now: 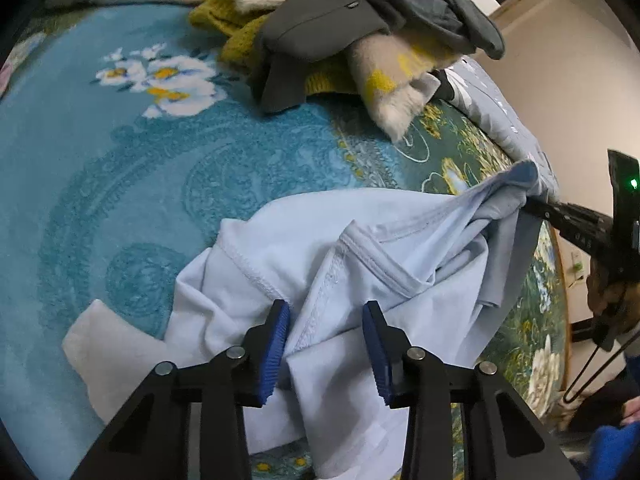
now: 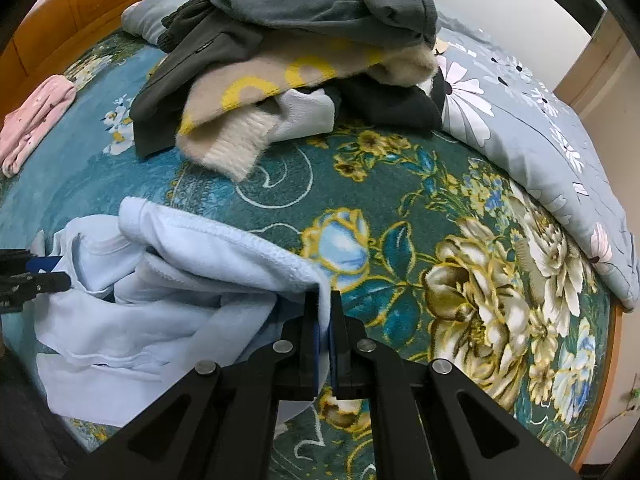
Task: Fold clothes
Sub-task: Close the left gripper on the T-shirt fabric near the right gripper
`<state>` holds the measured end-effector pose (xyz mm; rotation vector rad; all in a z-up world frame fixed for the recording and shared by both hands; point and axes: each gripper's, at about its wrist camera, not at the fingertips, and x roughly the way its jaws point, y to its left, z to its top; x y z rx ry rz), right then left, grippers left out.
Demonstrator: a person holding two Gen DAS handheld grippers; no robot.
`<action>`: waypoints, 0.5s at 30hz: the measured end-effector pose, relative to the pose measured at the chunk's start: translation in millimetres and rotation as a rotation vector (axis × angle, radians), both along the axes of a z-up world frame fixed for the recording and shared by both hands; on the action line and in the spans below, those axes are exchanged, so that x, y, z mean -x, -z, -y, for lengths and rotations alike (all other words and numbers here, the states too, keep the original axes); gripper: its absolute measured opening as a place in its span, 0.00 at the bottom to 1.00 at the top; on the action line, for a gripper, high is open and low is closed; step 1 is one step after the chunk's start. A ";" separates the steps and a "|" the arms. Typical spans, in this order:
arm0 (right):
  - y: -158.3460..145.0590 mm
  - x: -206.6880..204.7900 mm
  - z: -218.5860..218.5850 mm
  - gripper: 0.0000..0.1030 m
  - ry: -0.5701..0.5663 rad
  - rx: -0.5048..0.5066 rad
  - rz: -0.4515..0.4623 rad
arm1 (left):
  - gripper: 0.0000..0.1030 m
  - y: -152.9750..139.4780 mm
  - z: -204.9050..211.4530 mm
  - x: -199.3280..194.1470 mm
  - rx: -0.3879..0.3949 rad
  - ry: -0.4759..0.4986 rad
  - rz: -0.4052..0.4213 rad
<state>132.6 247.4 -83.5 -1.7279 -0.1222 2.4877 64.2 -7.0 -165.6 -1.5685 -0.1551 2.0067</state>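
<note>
A pale blue garment [image 1: 360,248] lies crumpled on the near part of the bed, on a teal floral blanket [image 1: 120,168]. Your left tongs [image 1: 326,344] stand partly apart, their blue pads [image 1: 276,344] on either side of a stitched fold of that garment; the left pad touches the cloth, the right pad stands clear of it, so nothing is gripped there. Your right tongs [image 2: 325,320] are closed narrow on another edge of the same garment, with the cloth pinched between the pads and pulled up into a ridge. Farther back on the bed sits a pile of unfolded clothes [image 2: 304,40]: grey, black, mustard yellow and a fuzzy cream piece. A pink garment [image 2: 36,120] lies apart at the far left.
</note>
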 end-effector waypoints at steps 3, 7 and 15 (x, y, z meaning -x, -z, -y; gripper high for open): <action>0.3 3.2 -0.5 0.04 -0.016 -0.007 0.009 | 0.40 -8.3 3.5 -4.5 -0.004 -0.013 -0.032; -1.2 11.2 2.6 0.13 -0.060 -0.033 0.016 | 0.40 -11.6 -3.9 -9.9 -0.002 0.026 -0.043; 3.9 26.5 -4.9 0.33 -0.097 -0.042 0.032 | 0.40 4.9 15.6 -9.1 -0.051 -0.054 0.036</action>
